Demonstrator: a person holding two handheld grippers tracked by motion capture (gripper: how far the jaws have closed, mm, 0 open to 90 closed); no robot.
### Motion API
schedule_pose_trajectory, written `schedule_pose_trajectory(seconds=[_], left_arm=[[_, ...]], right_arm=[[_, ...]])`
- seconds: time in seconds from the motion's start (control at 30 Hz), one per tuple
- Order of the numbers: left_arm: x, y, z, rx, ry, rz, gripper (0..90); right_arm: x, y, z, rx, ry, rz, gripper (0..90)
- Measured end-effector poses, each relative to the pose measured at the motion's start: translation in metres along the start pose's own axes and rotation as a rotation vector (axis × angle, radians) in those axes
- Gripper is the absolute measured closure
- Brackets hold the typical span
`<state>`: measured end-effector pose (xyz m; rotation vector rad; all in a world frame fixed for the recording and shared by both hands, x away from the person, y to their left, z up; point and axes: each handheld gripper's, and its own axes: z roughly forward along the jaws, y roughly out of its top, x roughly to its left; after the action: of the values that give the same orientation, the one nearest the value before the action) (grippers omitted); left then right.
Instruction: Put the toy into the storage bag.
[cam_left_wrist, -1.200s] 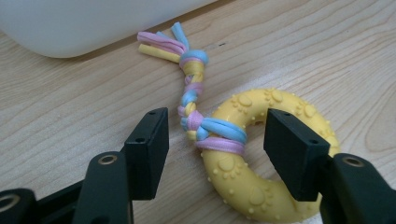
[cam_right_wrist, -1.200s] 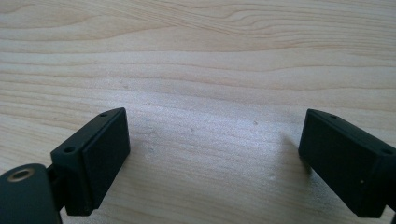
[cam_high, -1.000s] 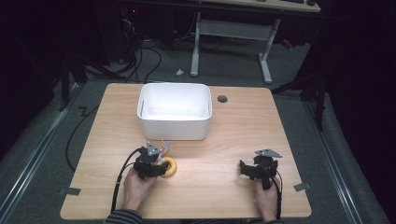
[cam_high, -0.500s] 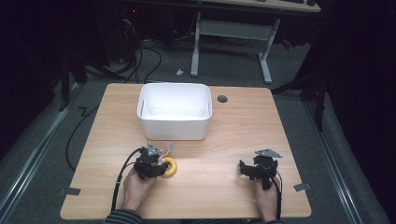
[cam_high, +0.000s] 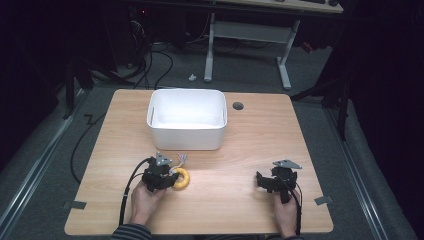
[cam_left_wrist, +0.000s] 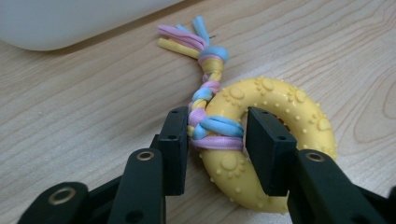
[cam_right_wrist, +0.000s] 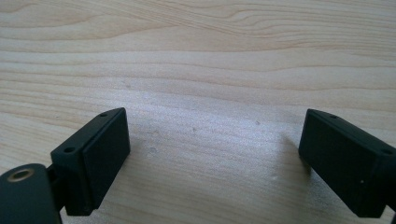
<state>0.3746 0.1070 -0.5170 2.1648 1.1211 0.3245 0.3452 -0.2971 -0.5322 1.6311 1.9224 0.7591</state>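
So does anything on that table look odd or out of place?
Nothing stands out. The yellow ring toy with its braided rope lies flat between the left gripper jaws; the white bin sits upright, and the right gripper is open over bare wood.

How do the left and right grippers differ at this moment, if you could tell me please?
The left gripper has its fingers closed narrowly around the yellow ring toy, at its braided rope; the right gripper stands wide open over bare table. In the high view, the left gripper lies nearer the white bin than the right gripper. Both are hand-held, low over the table.
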Motion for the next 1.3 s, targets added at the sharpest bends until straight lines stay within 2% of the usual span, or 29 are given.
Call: schedule_pose_trajectory(seconds=[0.17, 0.23, 0.6, 0.8, 1.03, 1.3], left_arm=[[0.001, 0.0, -0.002, -0.01, -0.007, -0.006, 62.0], [0.002, 0.001, -0.005, -0.038, -0.029, -0.027, 64.3], [0.0, 0.001, -0.009, -0.037, -0.017, -0.016, 66.0], [-0.002, 0.001, -0.014, -0.06, -0.017, -0.017, 66.2], [-0.006, 0.007, -0.023, -0.074, -0.008, 0.007, 66.2], [-0.012, 0.011, -0.035, -0.067, -0.026, 0.037, 66.3]], right_arm=[[0.0, 0.0, 0.0, 0.0, 0.0, 0.001, 8.7], [0.0, 0.0, 0.0, 0.0, 0.0, 0.0, 8.7], [0.0, 0.0, 0.0, -0.002, 0.0, 0.0, 8.7], [0.0, 0.0, 0.0, -0.001, 0.001, 0.002, 8.7], [0.0, 0.0, 0.0, -0.001, 0.001, 0.001, 8.7], [0.0, 0.0, 0.0, -0.001, 0.002, 0.0, 8.7]])
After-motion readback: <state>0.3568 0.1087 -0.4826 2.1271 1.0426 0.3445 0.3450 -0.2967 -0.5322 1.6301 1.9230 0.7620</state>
